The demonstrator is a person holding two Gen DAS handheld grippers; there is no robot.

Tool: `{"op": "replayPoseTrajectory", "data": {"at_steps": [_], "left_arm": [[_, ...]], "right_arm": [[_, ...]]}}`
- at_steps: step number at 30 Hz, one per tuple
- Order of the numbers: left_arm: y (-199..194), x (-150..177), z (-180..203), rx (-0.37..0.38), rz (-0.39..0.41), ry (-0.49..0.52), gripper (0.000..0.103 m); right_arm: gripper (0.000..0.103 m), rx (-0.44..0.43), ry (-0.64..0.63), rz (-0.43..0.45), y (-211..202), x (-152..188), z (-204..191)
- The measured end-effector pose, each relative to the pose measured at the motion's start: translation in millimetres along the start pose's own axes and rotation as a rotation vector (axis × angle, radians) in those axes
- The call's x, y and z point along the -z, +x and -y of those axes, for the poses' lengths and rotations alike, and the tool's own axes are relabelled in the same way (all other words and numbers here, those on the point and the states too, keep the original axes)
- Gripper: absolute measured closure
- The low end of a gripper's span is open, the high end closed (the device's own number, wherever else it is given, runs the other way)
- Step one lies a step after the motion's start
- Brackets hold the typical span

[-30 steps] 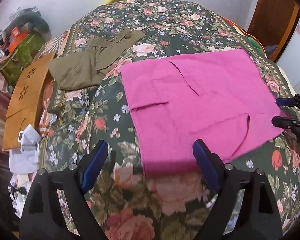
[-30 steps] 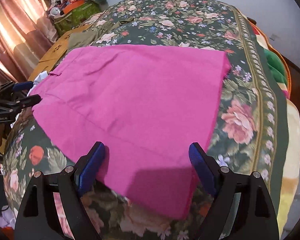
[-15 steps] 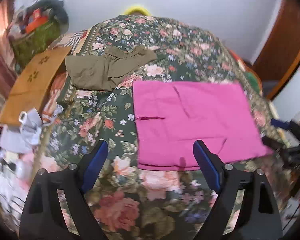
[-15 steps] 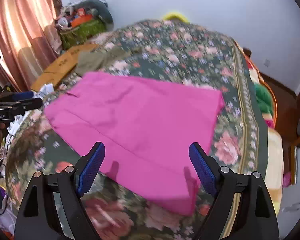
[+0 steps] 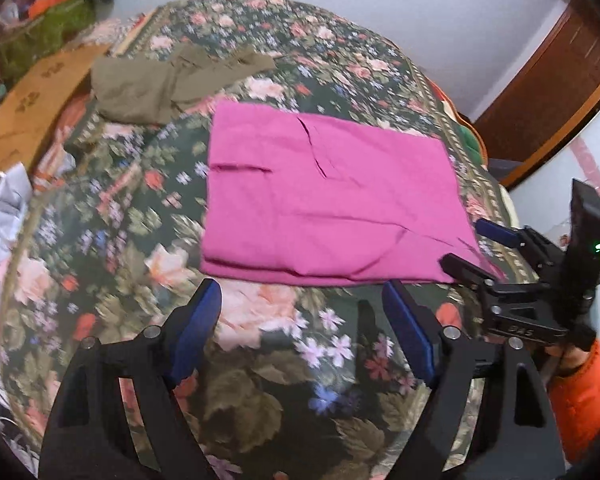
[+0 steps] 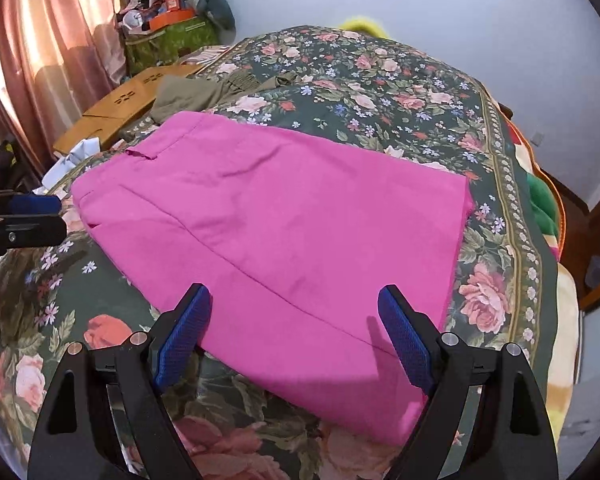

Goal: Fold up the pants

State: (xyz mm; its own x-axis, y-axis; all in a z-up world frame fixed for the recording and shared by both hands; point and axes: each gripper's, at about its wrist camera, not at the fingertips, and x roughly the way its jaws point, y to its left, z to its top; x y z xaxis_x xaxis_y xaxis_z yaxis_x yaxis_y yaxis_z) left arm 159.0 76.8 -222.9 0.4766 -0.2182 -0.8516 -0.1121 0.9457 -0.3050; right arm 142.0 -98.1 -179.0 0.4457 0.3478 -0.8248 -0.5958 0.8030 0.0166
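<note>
Pink pants [image 5: 324,196] folded flat on the floral bed [image 5: 260,360], both claws apart and empty
Left claw [image 5: 302,320] and right claw [image 6: 294,322] hover off the near hem; for another fold, I'd pinch both near corners evenly and carry them across. Open bedspread all round; olive garment [image 5: 160,84] lies well apart

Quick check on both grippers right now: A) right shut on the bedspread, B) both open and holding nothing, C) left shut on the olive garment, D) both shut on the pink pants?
B: the left gripper and right gripper both stand with jaws spread, the pink pants lying flat, ungripped.
</note>
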Motion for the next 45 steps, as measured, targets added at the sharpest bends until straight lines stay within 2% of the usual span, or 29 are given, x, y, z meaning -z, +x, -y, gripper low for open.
{"op": "replayPoseTrajectory", "data": {"at_steps": [5,7,11,15,20,21,22,24,27,31,34,37,39,42,45], "left_arm": [[6.5,0.1,-2.0,0.033,-0.014,-0.036,0.021],[12.7,-0.7,-6.2,0.087,-0.033,-0.08,0.021],[18.3,-6.0,-13.7,0.148,-0.039,-0.145,0.021],[26.1,-15.3,-25.2,0.23,-0.055,-0.231,0.017],[34.8,-30.8,-29.0,0.243,-0.075,-0.265,0.018],[35.2,-33.0,-28.4,0.233,-0.071,-0.261,0.026],[35.6,-35.0,-27.0,0.202,-0.065,-0.251,0.033],[37.0,-36.7,-28.1,0.137,-0.059,-0.234,0.062],[36.1,-35.2,-32.2,0.095,-0.035,-0.233,0.075],[26.8,-28.9,-27.5,0.038,0.007,-0.204,0.081],[8.7,-23.7,-18.4,-0.039,0.069,-0.144,0.083],[-8.5,-19.7,-11.0,-0.149,0.132,-0.074,0.083],[-19.6,-15.4,-6.9,-0.257,0.182,-0.022,0.084],[-26.7,-11.2,-1.6,-0.377,0.226,0.057,0.085],[-28.0,-9.2,11.2,-0.453,0.261,0.141,0.085]], "right_arm": [[0.019,-0.028,0.028,-0.005,0.8,2.2,3.9],[0.019,-0.033,0.035,0.001,-0.2,3.9,4.1],[0.019,-0.044,0.039,0.002,0.5,5.2,2.9],[0.02,-0.073,0.06,-0.011,3.4,6.3,6.2],[0.02,-0.102,0.086,-0.018,4.5,8.7,10.1],[0.02,-0.104,0.087,-0.019,4.5,8.6,10.4],[0.02,-0.106,0.088,-0.019,4.2,8.9,10.5],[0.02,-0.109,0.09,-0.018,3.6,9.2,11.2],[0.019,-0.116,0.096,-0.02,3.3,10.0,12.3],[0.019,-0.124,0.108,-0.02,2.1,11.0,14.6],[0.019,-0.125,0.121,-0.018,-1.1,14.5,17.0],[0.019,-0.124,0.138,-0.015,-4.4,17.9,20.1],[0.019,-0.11,0.146,-0.013,-5.9,20.0,22.5],[0.019,-0.109,0.164,-0.019,-5.9,22.5,27.5],[0.019,-0.107,0.174,-0.024,-5.0,23.3,29.8]]}}
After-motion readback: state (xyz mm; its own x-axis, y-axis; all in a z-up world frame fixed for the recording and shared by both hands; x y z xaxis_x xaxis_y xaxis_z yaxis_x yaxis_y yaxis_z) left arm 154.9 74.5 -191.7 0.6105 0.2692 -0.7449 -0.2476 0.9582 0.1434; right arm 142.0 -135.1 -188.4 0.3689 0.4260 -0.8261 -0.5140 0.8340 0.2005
